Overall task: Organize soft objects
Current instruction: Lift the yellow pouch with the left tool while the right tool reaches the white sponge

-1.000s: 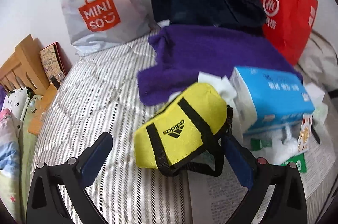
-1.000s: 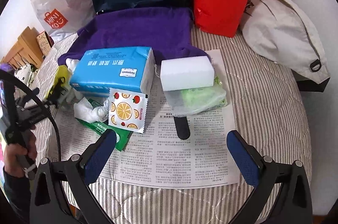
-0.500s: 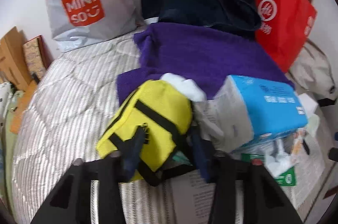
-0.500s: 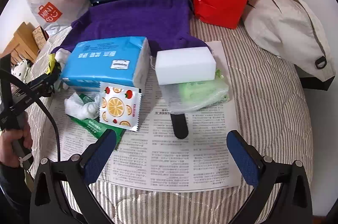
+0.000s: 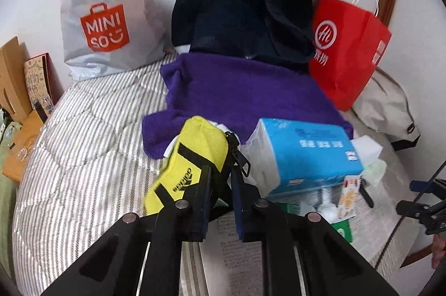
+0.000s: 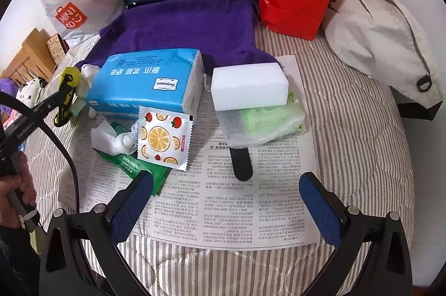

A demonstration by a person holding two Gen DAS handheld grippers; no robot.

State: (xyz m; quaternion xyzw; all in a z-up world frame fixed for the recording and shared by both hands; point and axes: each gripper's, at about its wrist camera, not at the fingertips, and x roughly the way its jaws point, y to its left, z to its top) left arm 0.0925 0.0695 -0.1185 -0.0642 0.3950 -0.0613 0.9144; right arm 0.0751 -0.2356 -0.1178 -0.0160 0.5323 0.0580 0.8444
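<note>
The left claw [image 5: 220, 184] is closed on the yellow pouch [image 5: 192, 159], its two blue pads pinching the pouch's near end beside the black zipper pull. The pouch tilts up and away from the claw, above the striped bed [image 5: 83, 134], with its far end over the edge of the purple towel [image 5: 239, 89]. Just right of the pouch lies the blue tissue pack [image 5: 303, 153], touching a white wad behind the pouch. Beyond the towel stand a dark bag [image 5: 239, 8], a red bag [image 5: 348, 50] and a grey Miniso bag [image 5: 108, 17].

The right claw [image 6: 225, 201] is wide open and holds nothing, hanging over the newspaper [image 6: 223, 206] spread on the bed. Ahead of it on the paper lie a black handle [image 6: 242, 165], a white sponge [image 6: 249, 86] resting on a green mesh packet [image 6: 270, 123], a fruit-print sachet [image 6: 164, 137], crumpled tissue [image 6: 111, 137] and a green wrapper [image 6: 131, 165]. In this view the pouch shows far left, past the tissue pack, pinched in the left claw. A beige bag [image 6: 376, 36] sits at the right edge of the bed.
</note>
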